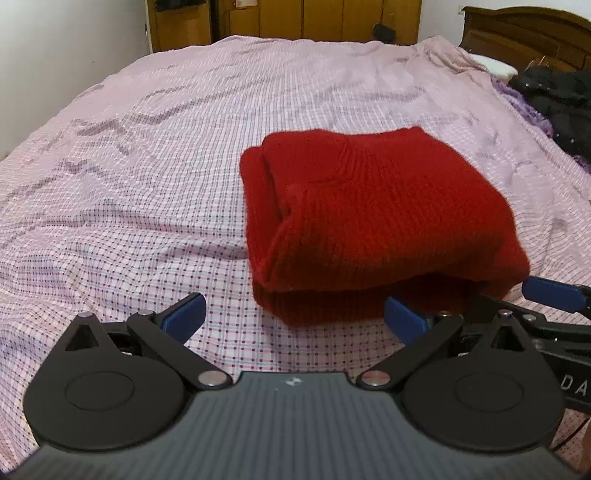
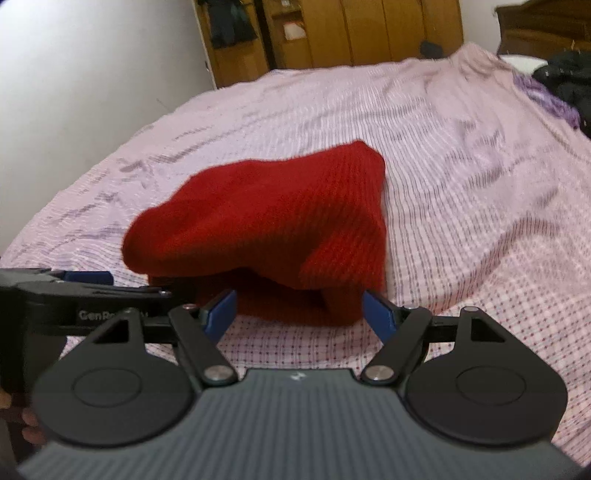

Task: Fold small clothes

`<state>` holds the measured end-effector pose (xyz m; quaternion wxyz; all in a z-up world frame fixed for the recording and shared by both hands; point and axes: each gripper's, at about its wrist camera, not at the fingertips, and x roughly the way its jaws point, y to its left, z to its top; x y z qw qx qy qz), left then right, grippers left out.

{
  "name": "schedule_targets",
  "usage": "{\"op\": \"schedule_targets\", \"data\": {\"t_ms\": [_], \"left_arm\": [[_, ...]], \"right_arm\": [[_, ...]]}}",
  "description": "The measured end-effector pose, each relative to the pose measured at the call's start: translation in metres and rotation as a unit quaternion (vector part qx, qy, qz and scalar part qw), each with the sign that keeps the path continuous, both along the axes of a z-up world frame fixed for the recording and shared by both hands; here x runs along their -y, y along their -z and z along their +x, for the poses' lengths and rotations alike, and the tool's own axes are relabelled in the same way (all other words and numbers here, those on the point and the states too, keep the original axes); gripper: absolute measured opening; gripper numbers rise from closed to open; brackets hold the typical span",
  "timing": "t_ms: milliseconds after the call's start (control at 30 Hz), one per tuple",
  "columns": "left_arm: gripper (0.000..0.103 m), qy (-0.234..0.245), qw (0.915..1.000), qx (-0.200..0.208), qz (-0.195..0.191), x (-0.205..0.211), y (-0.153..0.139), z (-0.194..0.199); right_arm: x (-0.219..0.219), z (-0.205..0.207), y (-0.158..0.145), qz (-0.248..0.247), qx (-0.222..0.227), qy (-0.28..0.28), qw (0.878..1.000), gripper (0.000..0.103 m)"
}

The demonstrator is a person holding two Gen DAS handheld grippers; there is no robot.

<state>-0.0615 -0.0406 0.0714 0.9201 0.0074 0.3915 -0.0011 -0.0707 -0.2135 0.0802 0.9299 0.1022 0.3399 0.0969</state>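
I have the red ribbed-knit sweater (image 1: 369, 218) lying folded into a thick bundle on the pink checked bedsheet (image 1: 147, 184), so both the left hand-held gripper (image 1: 295, 314) and the right hand-held gripper (image 2: 299, 310) stand open at its near edge, gripping nothing.

Folded sweater (image 1: 369, 221) lies on bed sheet (image 1: 147, 184), near edge. Left gripper (image 1: 295, 317) just left of its near edge; right gripper (image 2: 299, 310) straddles that edge. Wardrobe (image 1: 295, 18) behind bed; clothes pile (image 1: 561, 107) far right.
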Motion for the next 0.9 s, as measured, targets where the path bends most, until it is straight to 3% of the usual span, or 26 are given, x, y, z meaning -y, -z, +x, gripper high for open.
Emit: {"op": "schedule_targets", "data": {"t_ms": [367, 900], "left_arm": [[0.103, -0.004, 0.9998, -0.019, 0.008, 0.000, 0.017, 0.016], [0.103, -0.007, 0.9996, -0.026, 0.003, -0.002, 0.023, 0.021]], "right_arm": [[0.004, 0.017, 0.023, 0.005, -0.047, 0.012, 0.999, 0.077], [0.005, 0.020, 0.026, 0.009, -0.056, 0.011, 0.998, 0.077]]}}
